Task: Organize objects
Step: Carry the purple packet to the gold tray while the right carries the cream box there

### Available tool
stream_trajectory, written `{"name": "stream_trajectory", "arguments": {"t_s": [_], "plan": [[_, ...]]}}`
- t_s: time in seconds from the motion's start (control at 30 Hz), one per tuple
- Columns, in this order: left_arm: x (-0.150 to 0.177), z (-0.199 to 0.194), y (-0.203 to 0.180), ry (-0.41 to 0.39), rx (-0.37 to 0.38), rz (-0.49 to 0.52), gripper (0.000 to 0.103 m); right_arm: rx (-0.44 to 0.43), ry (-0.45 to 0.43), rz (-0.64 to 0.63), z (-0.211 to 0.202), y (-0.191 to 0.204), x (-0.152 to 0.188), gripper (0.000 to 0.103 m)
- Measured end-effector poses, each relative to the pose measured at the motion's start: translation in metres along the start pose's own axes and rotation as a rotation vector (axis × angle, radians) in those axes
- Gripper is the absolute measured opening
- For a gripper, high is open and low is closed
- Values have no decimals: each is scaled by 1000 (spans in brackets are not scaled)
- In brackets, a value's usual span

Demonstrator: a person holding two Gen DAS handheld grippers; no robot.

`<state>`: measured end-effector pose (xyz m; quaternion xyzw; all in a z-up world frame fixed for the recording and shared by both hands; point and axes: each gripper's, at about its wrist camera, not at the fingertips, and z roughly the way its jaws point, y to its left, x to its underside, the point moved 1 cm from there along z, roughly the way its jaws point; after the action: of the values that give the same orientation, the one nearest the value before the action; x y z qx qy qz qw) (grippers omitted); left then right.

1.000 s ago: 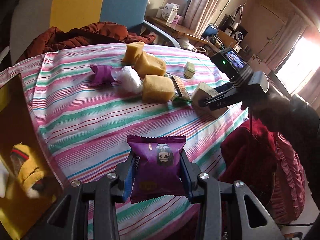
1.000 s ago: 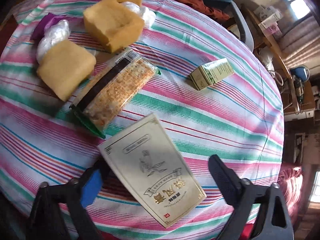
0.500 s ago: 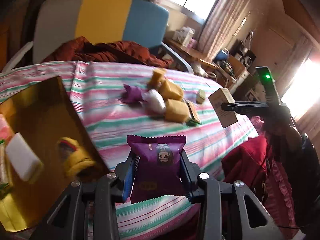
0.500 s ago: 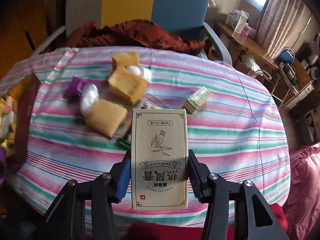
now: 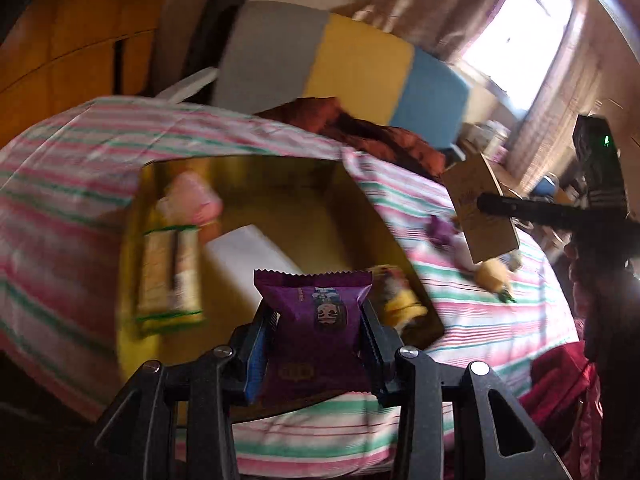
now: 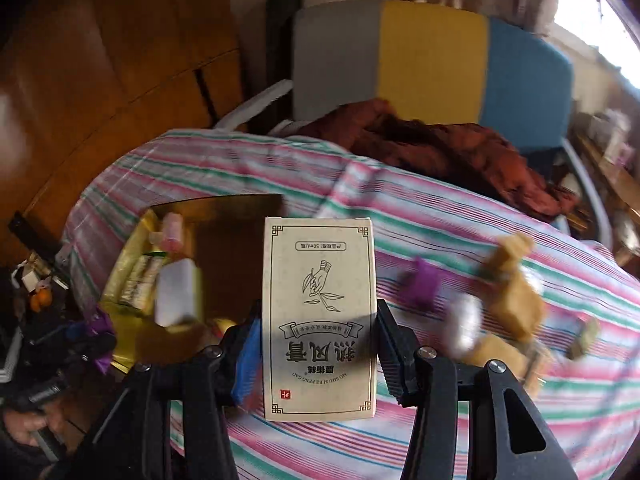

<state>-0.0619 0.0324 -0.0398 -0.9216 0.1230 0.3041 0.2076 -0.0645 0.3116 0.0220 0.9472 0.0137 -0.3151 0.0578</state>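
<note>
My left gripper [image 5: 316, 332] is shut on a purple snack packet [image 5: 316, 320] and holds it above the near end of an open gold box [image 5: 352, 196]. The box holds a pink item [image 5: 192, 200], a long biscuit pack [image 5: 168, 276], a white block [image 5: 248, 256] and a yellow toy [image 5: 400, 300]. My right gripper [image 6: 318, 340] is shut on a beige carton with black print [image 6: 319, 312], held upright above the striped table, right of the gold box [image 6: 128, 256]. That carton [image 5: 480, 216] and gripper show at the right of the left wrist view.
On the striped tablecloth [image 6: 440, 216] lie yellow sponge blocks [image 6: 516, 304], a purple wrapper [image 6: 424, 284], a white ball in plastic [image 6: 464, 324] and a small green box [image 6: 584, 336]. A grey, yellow and blue chair [image 6: 432, 56] with a rust-red garment [image 6: 440, 148] stands behind the table.
Both grippers have swung left toward the gold box, each with its load. The left one now looks down into the box. The carton was lifted off the table a second ago.
</note>
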Motion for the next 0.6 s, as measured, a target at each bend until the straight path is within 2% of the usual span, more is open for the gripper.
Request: {"name": "stream_trajectory", "arguments": {"t_s": [0.07,0.2,0.33,0.4,0.47,0.6], "plan": [[3,3,15,8,-29,-24,41,-32,16,-31,22,27,-14,52],[11,7,38,23,-74,-78,50,-51,46,-54,64,68,-37,52],[12,-1,50,5,-87,-114,53,-101,30,2,90,91,-59,54],[13,-6,57,-8,-82,-132,53,-113,0,29,95,100,-69,73],[11,-13,60,-27,-95,-137,53,-116,-15,35,96,107,-71,74],[7,-21,61,-59,-116,-146,53,-117,-8,15,91,114,-57,83]]}}
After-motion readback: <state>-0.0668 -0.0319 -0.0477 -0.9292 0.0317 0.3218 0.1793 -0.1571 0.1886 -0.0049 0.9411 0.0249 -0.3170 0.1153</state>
